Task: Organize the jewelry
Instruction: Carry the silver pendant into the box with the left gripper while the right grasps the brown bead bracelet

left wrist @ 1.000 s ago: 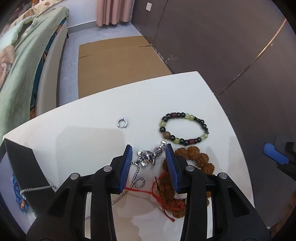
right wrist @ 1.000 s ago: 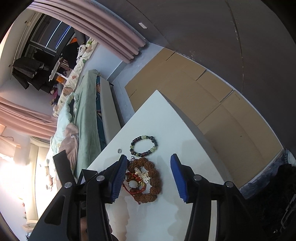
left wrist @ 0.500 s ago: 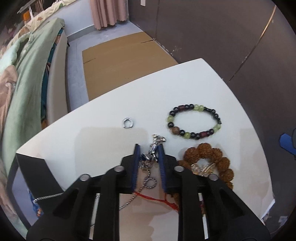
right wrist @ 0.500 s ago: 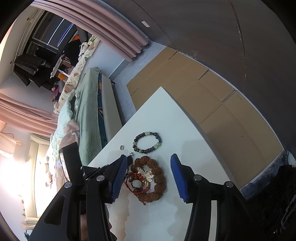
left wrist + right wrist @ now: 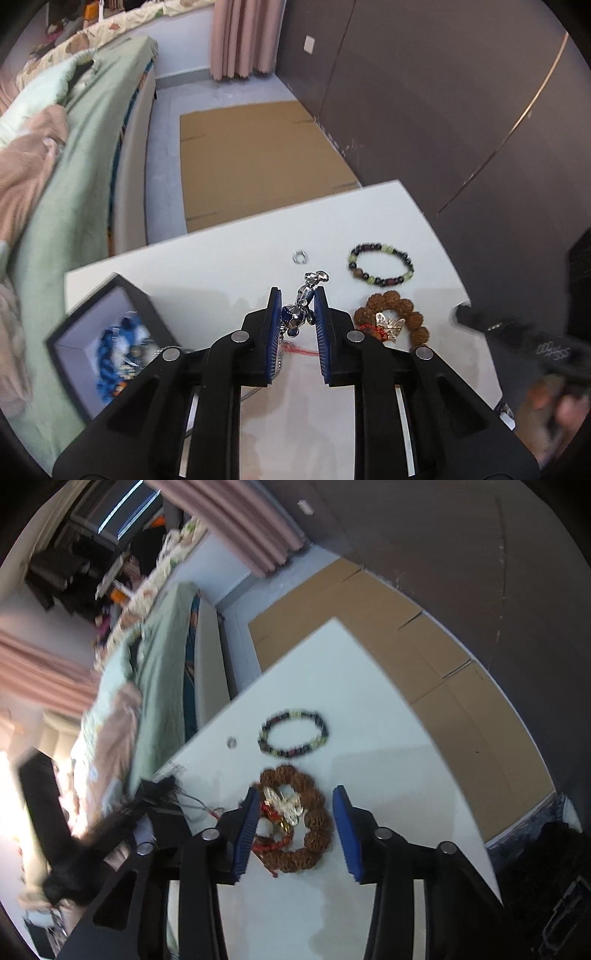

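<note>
At far left of my left wrist view sits the black tray point(image 5: 146, 300), already holding blue beaded pieces point(image 5: 110, 354), blurred. To its right, my left gripper point(image 5: 297, 306) is clenched on the silver pendant necklace point(image 5: 303, 301); the figure-shaped charm sits between the blue pads and pokes out beyond them, its chain point(image 5: 255, 391) trailing under the fingers toward the near edge. I judge it light and hard, but smooth metal: slippery in the pads, and the loose chain can snag on the red cord point(image 5: 301, 350) lying beneath. The pendant body is the sound hold; the chain alone would slide.

Beyond it a small silver ring point(image 5: 299, 256) lies alone on the white table point(image 5: 207, 269). To the right is the green-and-dark bead bracelet point(image 5: 380, 264), and nearer, the brown seed bracelet point(image 5: 397, 314) carrying a gold butterfly clip point(image 5: 388, 324). In the right wrist view my right gripper point(image 5: 295, 827) is released, jaws wide apart, hovering over the seed bracelet, which shows between the pads. That bracelet looks stiff-beaded and knobbly, offering good grip across its rim.

Against half a second ago: the left gripper has lifted with the pendant and the view has swung left, bringing the tray into sight. The right gripper has come closer over the seed bracelet, jaws unchanged.
</note>
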`<state>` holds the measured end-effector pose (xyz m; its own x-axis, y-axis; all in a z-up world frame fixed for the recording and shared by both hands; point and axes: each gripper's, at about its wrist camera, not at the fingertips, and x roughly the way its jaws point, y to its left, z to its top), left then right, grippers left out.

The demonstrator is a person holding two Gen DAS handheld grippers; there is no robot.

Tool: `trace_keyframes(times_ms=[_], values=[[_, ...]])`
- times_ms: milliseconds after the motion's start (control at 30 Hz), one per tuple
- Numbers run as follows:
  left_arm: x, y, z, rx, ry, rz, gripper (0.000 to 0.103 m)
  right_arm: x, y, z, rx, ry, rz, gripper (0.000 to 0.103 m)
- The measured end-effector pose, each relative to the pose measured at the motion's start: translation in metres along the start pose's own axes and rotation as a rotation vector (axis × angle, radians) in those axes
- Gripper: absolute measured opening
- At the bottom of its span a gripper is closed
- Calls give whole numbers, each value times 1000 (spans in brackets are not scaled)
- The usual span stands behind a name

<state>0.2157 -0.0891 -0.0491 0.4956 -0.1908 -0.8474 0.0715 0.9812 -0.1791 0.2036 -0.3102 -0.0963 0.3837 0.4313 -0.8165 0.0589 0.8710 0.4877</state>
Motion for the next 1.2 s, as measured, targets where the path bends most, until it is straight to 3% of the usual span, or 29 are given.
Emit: trace_keyframes(times_ms=[400,600,767,900,1200], values=[[-103,25,17,3,-157,30,18,41,23,-17,-145,58,-177,30],[-150,34,24,4,-230,68,18,46,27,-22,-202,68,-244,20],[-189,43,29,-6,-291,94,18,27,32,-19,-208,19,-183,18],[-214,50,32,-8,-327,120,18,5,43,-17,-203,-26,-84,18],[-237,65,31,-34,-362,142,18,-24,83,-21,-231,-90,66,18]])
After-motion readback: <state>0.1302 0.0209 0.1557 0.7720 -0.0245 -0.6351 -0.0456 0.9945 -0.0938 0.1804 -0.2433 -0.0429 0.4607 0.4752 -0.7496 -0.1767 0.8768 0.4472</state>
